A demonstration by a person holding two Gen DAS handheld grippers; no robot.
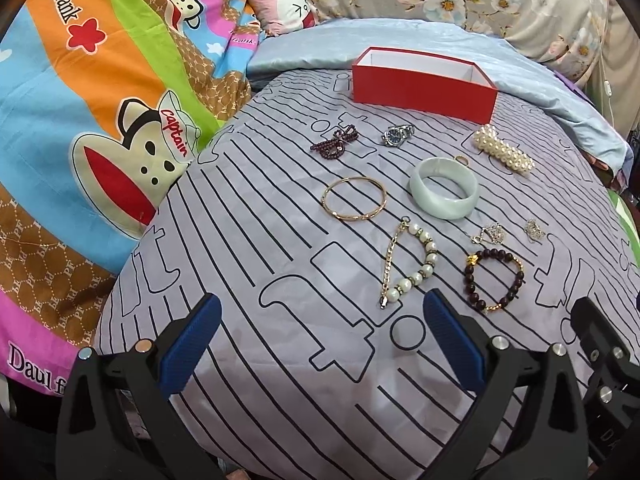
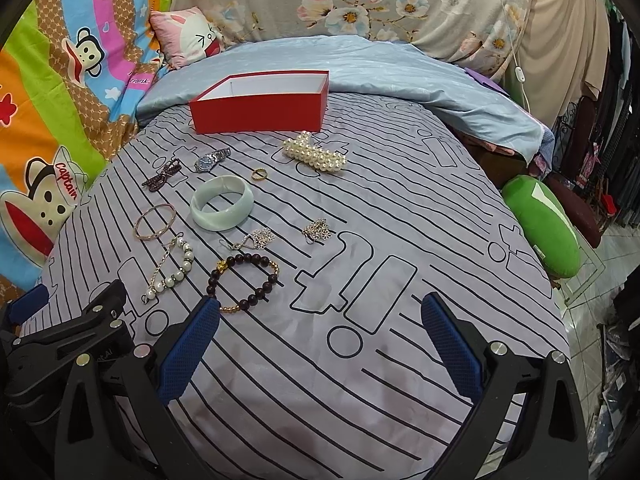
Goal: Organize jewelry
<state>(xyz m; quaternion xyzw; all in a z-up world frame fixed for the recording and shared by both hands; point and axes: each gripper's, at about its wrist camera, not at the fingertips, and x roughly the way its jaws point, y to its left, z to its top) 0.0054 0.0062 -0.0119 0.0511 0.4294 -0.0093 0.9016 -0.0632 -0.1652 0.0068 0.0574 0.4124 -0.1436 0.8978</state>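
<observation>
Left wrist view shows the jewelry spread loose on a grey, black-lined bed cover (image 1: pixel 280 240), none of it in the red box (image 1: pixel 424 86) that stands open at the far side. Nearest the box lie a dark red bead strand (image 1: pixel 334 143), a wristwatch (image 1: pixel 397 134) and a pearl cluster piece (image 1: pixel 503 152). Closer in are a thin gold bangle (image 1: pixel 354 199), a pale green bangle (image 1: pixel 444 188) and a small gold ring (image 1: pixel 461 160) just beyond it. Closest lie a pearl-and-chain bracelet (image 1: pixel 408 266), a dark bead bracelet (image 1: pixel 494 280) and 2 silver earrings (image 1: pixel 494 233), a little apart from each other. The left tool (image 1: pixel 320 320) hangs over bare cover with its blue pads spread wide, gripping nothing. In the right wrist view the right tool (image 2: pixel 320 320) is likewise spread and empty, its left pad (image 2: pixel 192 344) just beside the dark bead bracelet (image 2: pixel 242 280). A cartoon quilt (image 1: pixel 80 120), a floral blanket (image 2: pixel 360 4) and a green cushion (image 2: pixel 540 224) surround the bed.
</observation>
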